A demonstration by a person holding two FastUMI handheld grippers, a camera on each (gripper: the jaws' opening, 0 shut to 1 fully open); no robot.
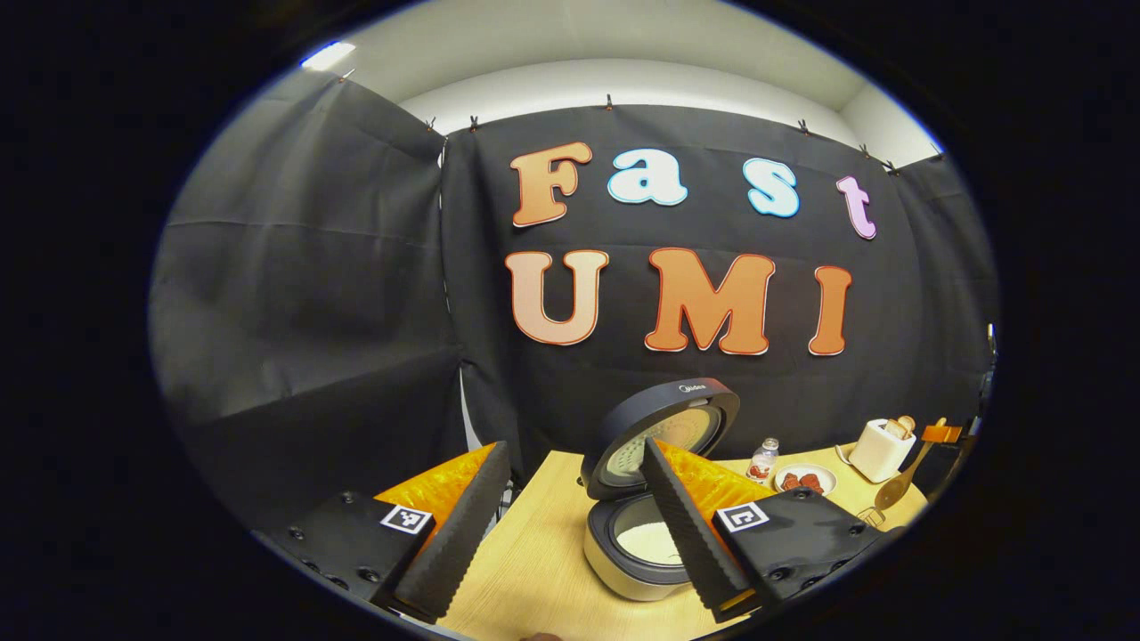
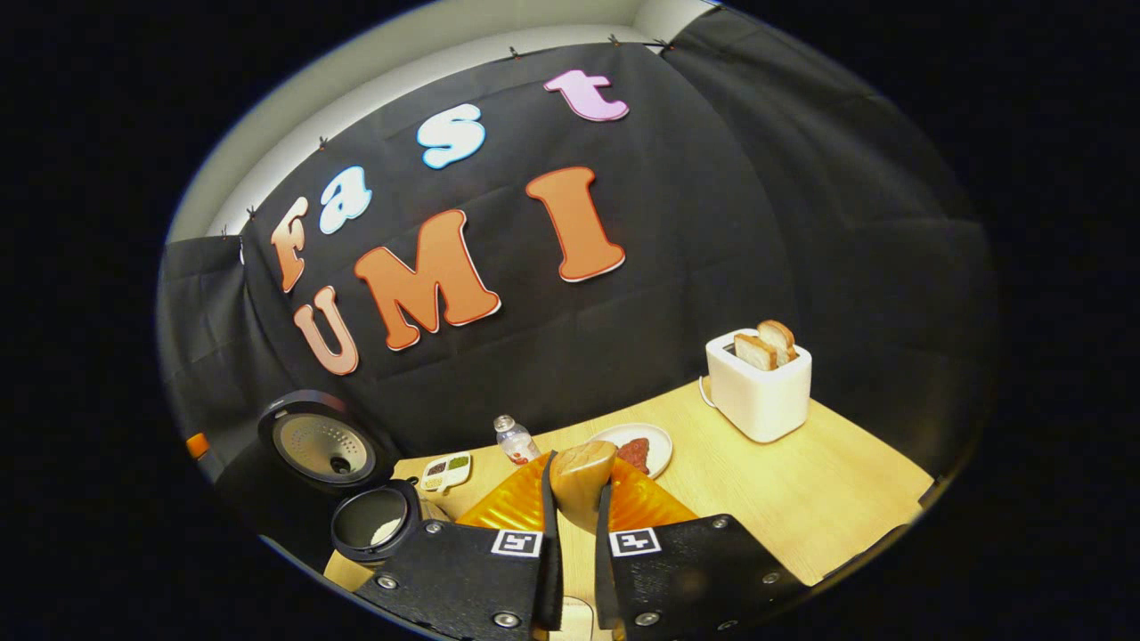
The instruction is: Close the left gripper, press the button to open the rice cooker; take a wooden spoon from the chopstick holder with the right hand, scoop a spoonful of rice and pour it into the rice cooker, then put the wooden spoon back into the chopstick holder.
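Pale wooden desk against black cloth walls. On it, rice cooker with lid swung up and white rice low in the pot. Left hand-held gripper wide open, empty, raised above the desk just in front of the cooker. Right hand-held gripper nearly closed, both fingers clamped on the wooden spoon, bowl pointing forward. Beyond: white toaster with bread, plate, small bottle
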